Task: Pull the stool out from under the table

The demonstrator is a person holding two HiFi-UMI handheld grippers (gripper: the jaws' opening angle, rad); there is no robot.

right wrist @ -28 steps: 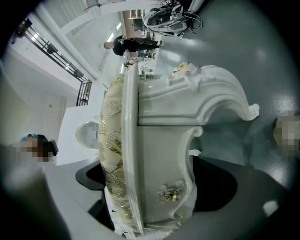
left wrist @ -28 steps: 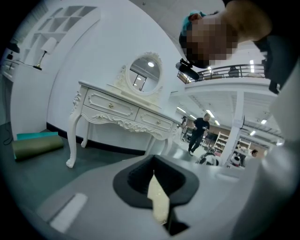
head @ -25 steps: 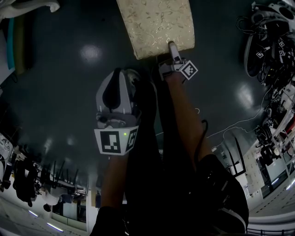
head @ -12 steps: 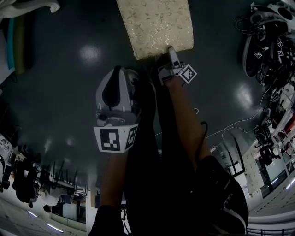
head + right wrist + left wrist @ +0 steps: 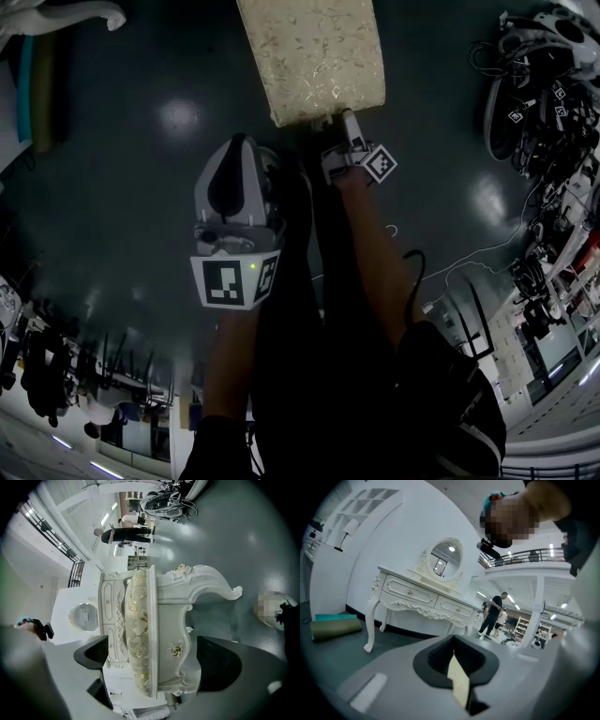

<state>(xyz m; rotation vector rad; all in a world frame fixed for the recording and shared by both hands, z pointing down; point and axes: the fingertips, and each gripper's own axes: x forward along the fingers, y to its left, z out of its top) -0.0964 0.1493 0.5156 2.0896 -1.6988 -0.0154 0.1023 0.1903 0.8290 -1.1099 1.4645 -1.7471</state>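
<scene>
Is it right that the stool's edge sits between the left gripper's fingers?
No: the stool's edge sits between the fingers of the right gripper, as the right gripper view shows. The left gripper is shut, away from it.

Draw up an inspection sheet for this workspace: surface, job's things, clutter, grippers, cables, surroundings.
Surface: floor, dark and glossy.
Job's things: stool, cream patterned cushion on a white carved frame; dressing table beyond it.
Clutter: rolled mat beside the table.
Grippers: right gripper open, jaws straddling the stool's seat edge; left gripper shut, empty, off the stool.
Cables: tangled pile at right; white cable across the floor.
Surroundings: oval mirror, person far back.
</scene>
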